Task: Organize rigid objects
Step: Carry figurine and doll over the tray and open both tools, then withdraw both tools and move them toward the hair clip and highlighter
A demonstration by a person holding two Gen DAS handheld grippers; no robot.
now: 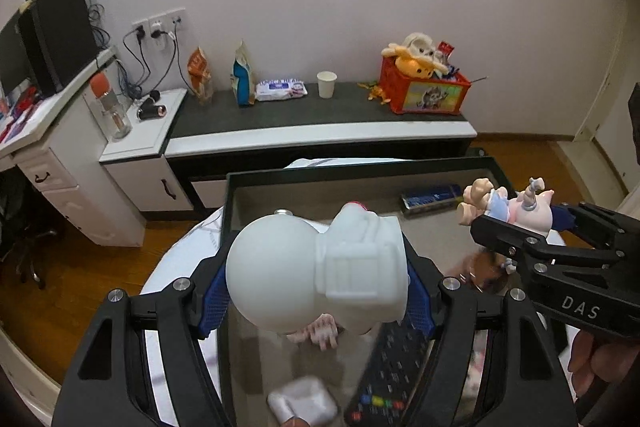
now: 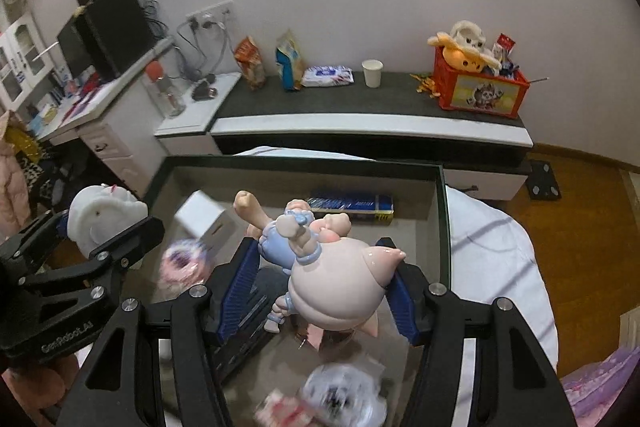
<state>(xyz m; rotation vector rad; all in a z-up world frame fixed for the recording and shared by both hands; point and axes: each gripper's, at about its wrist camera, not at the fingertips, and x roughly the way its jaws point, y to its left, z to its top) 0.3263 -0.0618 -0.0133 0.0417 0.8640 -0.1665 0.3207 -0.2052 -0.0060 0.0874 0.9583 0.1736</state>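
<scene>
Two toys hang over the dark tray (image 2: 438,211): our left gripper (image 1: 316,291) clamps the white astronaut figure (image 1: 320,263), our right gripper (image 2: 320,287) the pink doll (image 2: 332,283). We judge placing is next, toward bare floor near the far blue box (image 2: 352,205).

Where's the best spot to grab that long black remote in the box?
Grip the remote control across its narrow width near the middle, coming from above with an open hand-held gripper. It looks flat and long, so the slim sides suit two fingers. Both grippers already hold toys.
</scene>
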